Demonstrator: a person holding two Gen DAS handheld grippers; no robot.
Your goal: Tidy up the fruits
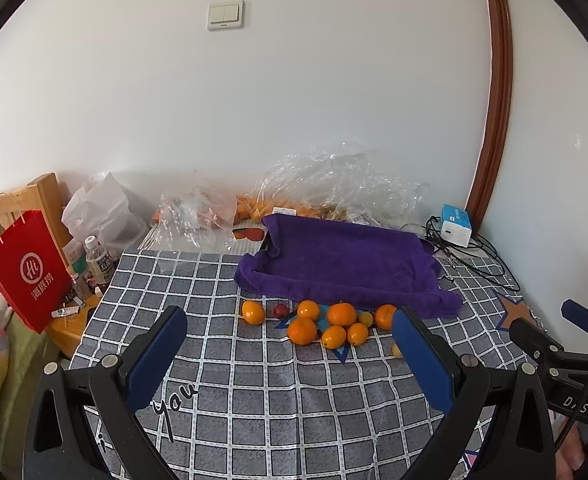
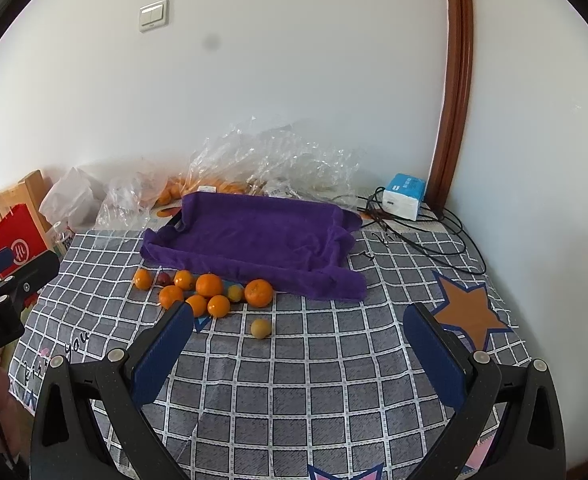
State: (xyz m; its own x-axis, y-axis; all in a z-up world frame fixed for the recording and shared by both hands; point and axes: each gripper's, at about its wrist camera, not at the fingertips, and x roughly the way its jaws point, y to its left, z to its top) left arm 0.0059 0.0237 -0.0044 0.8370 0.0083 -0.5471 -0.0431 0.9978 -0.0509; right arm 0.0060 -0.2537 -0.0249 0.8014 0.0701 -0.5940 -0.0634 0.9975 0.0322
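Note:
Several oranges (image 1: 342, 314) (image 2: 209, 285) lie in a loose cluster on the grey checked cloth, just in front of a tray draped in a purple towel (image 1: 346, 258) (image 2: 253, 236). A small dark red fruit (image 1: 280, 311) (image 2: 163, 279) lies among them at the left. A small yellowish fruit (image 2: 261, 328) lies alone, nearer than the cluster. My left gripper (image 1: 289, 360) is open and empty, short of the fruits. My right gripper (image 2: 298, 348) is open and empty, with the lone yellowish fruit just beyond its fingers.
Crumpled clear plastic bags (image 1: 334, 184) with more oranges lie behind the tray by the wall. A blue-white box (image 2: 404, 196) and black cables (image 2: 446, 240) sit at the back right. A red paper bag (image 1: 25, 268) and a bottle (image 1: 97, 260) stand at the left.

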